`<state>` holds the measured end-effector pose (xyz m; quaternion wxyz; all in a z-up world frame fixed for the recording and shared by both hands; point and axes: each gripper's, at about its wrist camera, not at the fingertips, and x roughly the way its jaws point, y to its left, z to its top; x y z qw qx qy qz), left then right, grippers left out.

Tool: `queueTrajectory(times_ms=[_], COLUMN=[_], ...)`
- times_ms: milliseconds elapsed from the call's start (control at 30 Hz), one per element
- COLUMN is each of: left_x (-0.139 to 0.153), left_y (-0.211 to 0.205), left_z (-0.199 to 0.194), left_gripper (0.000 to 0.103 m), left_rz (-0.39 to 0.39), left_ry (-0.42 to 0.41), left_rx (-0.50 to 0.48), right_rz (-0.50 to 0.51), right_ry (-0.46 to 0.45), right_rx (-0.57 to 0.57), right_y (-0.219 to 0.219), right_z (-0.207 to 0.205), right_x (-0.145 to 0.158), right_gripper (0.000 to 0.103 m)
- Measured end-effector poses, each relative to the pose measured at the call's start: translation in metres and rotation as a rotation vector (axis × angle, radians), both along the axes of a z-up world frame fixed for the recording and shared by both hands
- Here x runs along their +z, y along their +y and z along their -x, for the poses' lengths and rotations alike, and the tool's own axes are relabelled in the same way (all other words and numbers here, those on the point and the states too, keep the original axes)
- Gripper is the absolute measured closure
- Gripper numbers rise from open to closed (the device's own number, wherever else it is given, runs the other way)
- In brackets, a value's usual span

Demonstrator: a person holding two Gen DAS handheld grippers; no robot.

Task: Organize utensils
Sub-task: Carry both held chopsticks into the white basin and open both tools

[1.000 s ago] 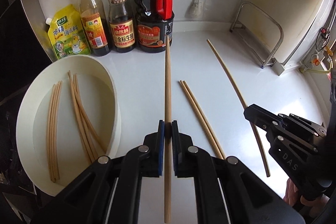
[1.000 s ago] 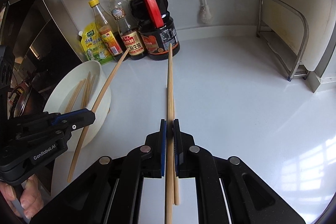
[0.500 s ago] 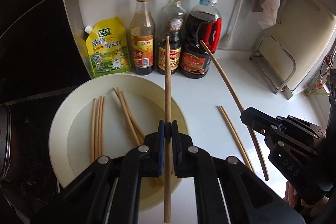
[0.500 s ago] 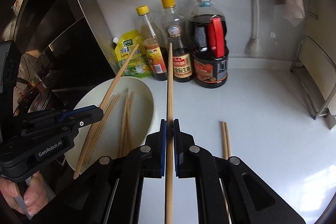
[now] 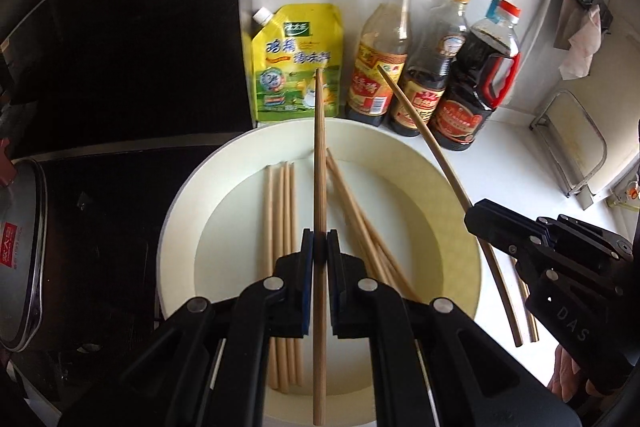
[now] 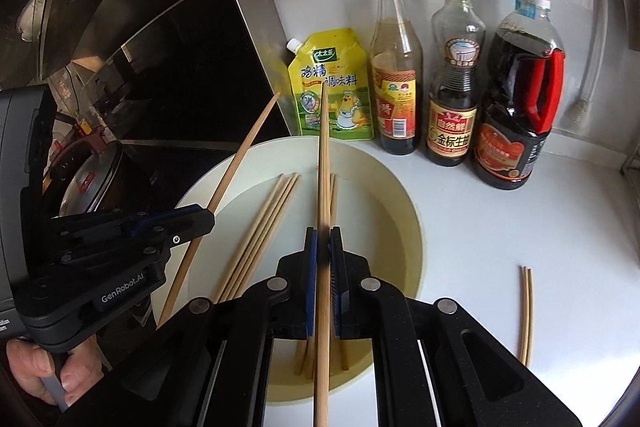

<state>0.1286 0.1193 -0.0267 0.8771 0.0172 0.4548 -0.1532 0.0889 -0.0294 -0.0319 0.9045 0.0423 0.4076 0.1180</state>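
Note:
A cream oval basin [image 5: 452,195] [image 6: 412,223] sits on the white counter and holds several wooden chopsticks [image 5: 280,211] [image 6: 260,227]. My left gripper [image 5: 319,247] is shut on one chopstick [image 5: 319,155], held over the basin's middle; it shows in the right wrist view [image 6: 204,217] with its chopstick [image 6: 236,163]. My right gripper [image 6: 323,247] is shut on another chopstick [image 6: 323,155] above the basin; it shows in the left wrist view [image 5: 474,217] with its chopstick [image 5: 424,131]. Two chopsticks [image 6: 526,311] [image 5: 528,311] lie on the counter right of the basin.
A yellow seasoning pouch [image 5: 298,63] [image 6: 332,87], two sauce bottles [image 5: 380,51] [image 6: 454,67] and a big soy sauce jug [image 5: 476,83] [image 6: 516,87] stand against the wall behind the basin. A dark stove with a pot lid [image 5: 20,251] is left. A metal rack [image 5: 572,143] stands right.
Both grippers carried their chopsticks left from over the counter to above the basin. The bottles now appear closer.

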Motion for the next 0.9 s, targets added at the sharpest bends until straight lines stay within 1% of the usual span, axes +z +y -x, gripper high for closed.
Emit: queueTrajectory(times_ms=[133, 233, 500, 633, 700, 733, 800, 867, 900], left_x=[-0.009, -0.02, -0.049, -0.059, -0.061, -0.06, -0.059, -0.057, -0.056], left_y=[0.005, 0.007, 0.016, 0.016, 0.017, 0.018, 0.022, 0.025, 0.027], left_z=[-0.008, -0.014, -0.03, -0.032, -0.031, -0.031, -0.032, -0.033, -0.033], left_gripper=[0.096, 0.096, 0.095, 0.095, 0.092, 0.088, 0.086, 0.076, 0.073], left_rz=[-0.01, -0.019, -0.033, -0.041, -0.043, -0.041, -0.04, -0.039, -0.04], left_ry=[0.016, 0.044, 0.125, 0.156, 0.16, 0.159, 0.153, 0.147, 0.143], left_rx=[-0.001, -0.003, 0.012, 0.012, 0.023, 0.027, 0.037, 0.049, 0.056], right_rz=[-0.006, -0.005, -0.007, 0.003, 0.0, -0.003, -0.025, -0.028, -0.024], right_ry=[0.038, 0.071, 0.17, 0.199, 0.208, 0.208, 0.2, 0.191, 0.184], right_rx=[0.008, 0.01, -0.005, -0.01, -0.005, -0.007, -0.013, -0.022, -0.026], right_y=[0.012, 0.018, 0.02, 0.021, 0.021, 0.021, 0.018, 0.016, 0.016], right_z=[-0.012, -0.02, -0.037, -0.042, -0.043, -0.043, -0.043, -0.043, -0.042], right_x=[-0.015, -0.028, -0.058, -0.067, -0.067, -0.067, -0.065, -0.062, -0.06], right_gripper=[0.097, 0.097, 0.097, 0.097, 0.096, 0.096, 0.096, 0.092, 0.091])
